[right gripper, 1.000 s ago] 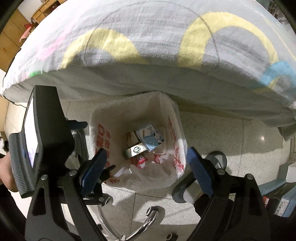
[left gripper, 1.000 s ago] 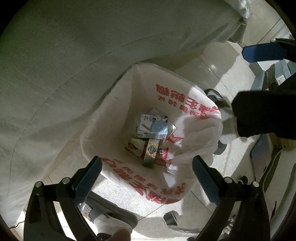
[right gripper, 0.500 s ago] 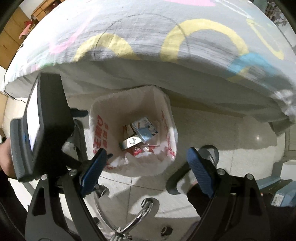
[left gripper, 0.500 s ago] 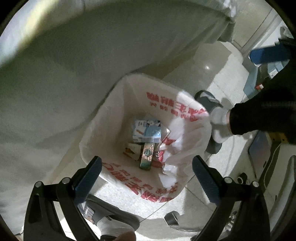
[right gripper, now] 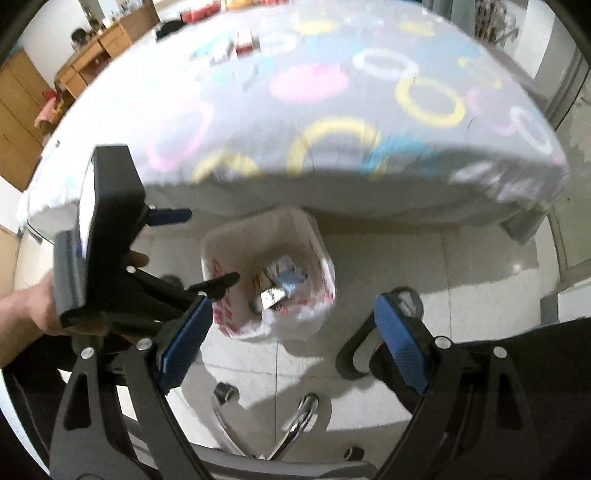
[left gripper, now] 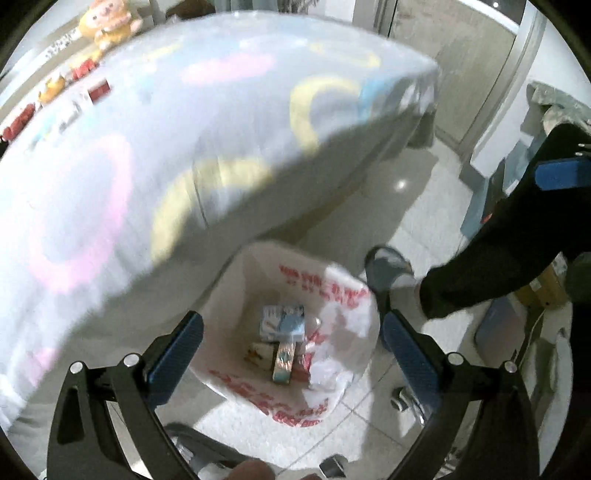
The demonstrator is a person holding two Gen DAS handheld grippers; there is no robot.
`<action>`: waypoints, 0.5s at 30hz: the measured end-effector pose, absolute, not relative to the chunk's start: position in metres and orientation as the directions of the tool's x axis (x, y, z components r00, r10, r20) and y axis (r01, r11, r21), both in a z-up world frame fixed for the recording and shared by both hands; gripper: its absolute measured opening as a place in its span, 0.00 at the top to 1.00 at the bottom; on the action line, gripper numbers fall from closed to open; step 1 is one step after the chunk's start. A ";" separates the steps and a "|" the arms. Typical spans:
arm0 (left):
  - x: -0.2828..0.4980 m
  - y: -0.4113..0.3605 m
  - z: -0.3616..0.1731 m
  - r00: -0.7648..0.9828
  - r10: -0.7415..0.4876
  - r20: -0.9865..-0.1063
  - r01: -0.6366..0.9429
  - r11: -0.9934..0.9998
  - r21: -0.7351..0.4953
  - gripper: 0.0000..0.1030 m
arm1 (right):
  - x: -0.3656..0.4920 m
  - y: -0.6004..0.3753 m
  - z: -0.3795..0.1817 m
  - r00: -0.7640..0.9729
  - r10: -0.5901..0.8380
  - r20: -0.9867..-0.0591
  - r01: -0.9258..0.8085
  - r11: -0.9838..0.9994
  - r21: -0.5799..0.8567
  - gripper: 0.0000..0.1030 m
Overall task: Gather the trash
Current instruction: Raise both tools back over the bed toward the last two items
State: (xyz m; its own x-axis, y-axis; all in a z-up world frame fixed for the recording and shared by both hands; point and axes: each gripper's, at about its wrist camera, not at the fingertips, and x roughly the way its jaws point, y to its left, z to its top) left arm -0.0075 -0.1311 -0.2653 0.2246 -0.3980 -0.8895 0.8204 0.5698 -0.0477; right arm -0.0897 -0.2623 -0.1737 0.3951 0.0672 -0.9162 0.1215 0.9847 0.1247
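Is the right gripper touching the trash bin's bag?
Apart. The right wrist view shows the right gripper open and empty, with bare floor visible between its fingertips and the bag-lined trash bin, which stands lower down beside the bed.

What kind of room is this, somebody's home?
Most likely a bedroom in a home: a bed with a ring-patterned sheet, plush toys at its far end, and a lined trash bin beside it on the tiled floor.

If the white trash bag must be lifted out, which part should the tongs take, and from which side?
I would grip the loose crumpled flap of the white trash bag at its rim, on the side nearest the slippered foot, coming from above. There the plastic bunches and stands free, whereas elsewhere it lies flat on the bin wall. The left tongs hang open above it.
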 end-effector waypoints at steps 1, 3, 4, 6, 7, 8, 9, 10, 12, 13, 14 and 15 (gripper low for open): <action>-0.006 -0.130 -0.255 0.238 -0.413 -0.879 0.817 0.574 -0.049 0.07 | -0.091 -0.263 -0.165 0.415 0.062 -0.908 0.119 0.985 0.122 0.15; -0.001 -0.128 -0.237 0.268 -0.433 -0.860 0.805 0.592 -0.047 0.07 | -0.094 -0.264 -0.143 0.472 0.049 -0.880 0.116 0.986 0.118 0.11; 0.005 -0.126 -0.228 0.286 -0.442 -0.850 0.795 0.604 -0.047 0.07 | -0.094 -0.263 -0.134 0.494 0.045 -0.868 0.115 0.986 0.117 0.11; 0.016 -0.122 -0.216 0.316 -0.449 -0.836 0.774 0.631 -0.046 0.07 | -0.091 -0.263 -0.114 0.538 0.057 -0.841 0.109 0.985 0.137 0.09; 0.024 -0.120 -0.209 0.335 -0.452 -0.827 0.760 0.648 -0.047 0.07 | -0.089 -0.264 -0.107 0.551 0.062 -0.832 0.107 0.984 0.144 0.08; 0.033 -0.117 -0.203 0.348 -0.453 -0.821 0.746 0.664 -0.049 0.07 | -0.087 -0.264 -0.101 0.569 0.067 -0.820 0.105 0.983 0.153 0.07; 0.040 -0.114 -0.198 0.361 -0.451 -0.816 0.733 0.678 -0.050 0.07 | -0.084 -0.263 -0.094 0.586 0.072 -0.807 0.100 0.982 0.160 0.07; 0.050 -0.109 -0.192 0.381 -0.451 -0.807 0.711 0.701 -0.056 0.07 | -0.081 -0.262 -0.089 0.599 0.074 -0.797 0.097 0.982 0.164 0.07; 0.067 -0.102 -0.180 0.410 -0.451 -0.793 0.675 0.735 -0.069 0.07 | -0.071 -0.266 -0.080 0.627 0.065 -0.776 0.101 0.981 0.164 0.07; 0.077 -0.098 -0.175 0.428 -0.445 -0.787 0.654 0.753 -0.070 0.07 | -0.066 -0.267 -0.076 0.634 0.064 -0.771 0.100 0.981 0.163 0.07; 0.086 -0.095 -0.169 0.446 -0.442 -0.778 0.639 0.766 -0.069 0.07 | -0.059 -0.267 -0.072 0.640 0.067 -0.766 0.095 0.982 0.165 0.07; 0.092 -0.092 -0.166 0.460 -0.440 -0.771 0.628 0.776 -0.068 0.07 | -0.052 -0.268 -0.068 0.646 0.069 -0.761 0.095 0.981 0.170 0.07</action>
State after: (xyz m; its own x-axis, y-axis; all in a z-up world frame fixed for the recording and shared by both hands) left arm 0.0921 -0.0920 -0.1656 0.4600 -0.4397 -0.7713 0.6276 0.7756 -0.0679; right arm -0.0521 -0.2679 -0.0682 0.6456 0.0693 -0.7605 0.0947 0.9809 0.1698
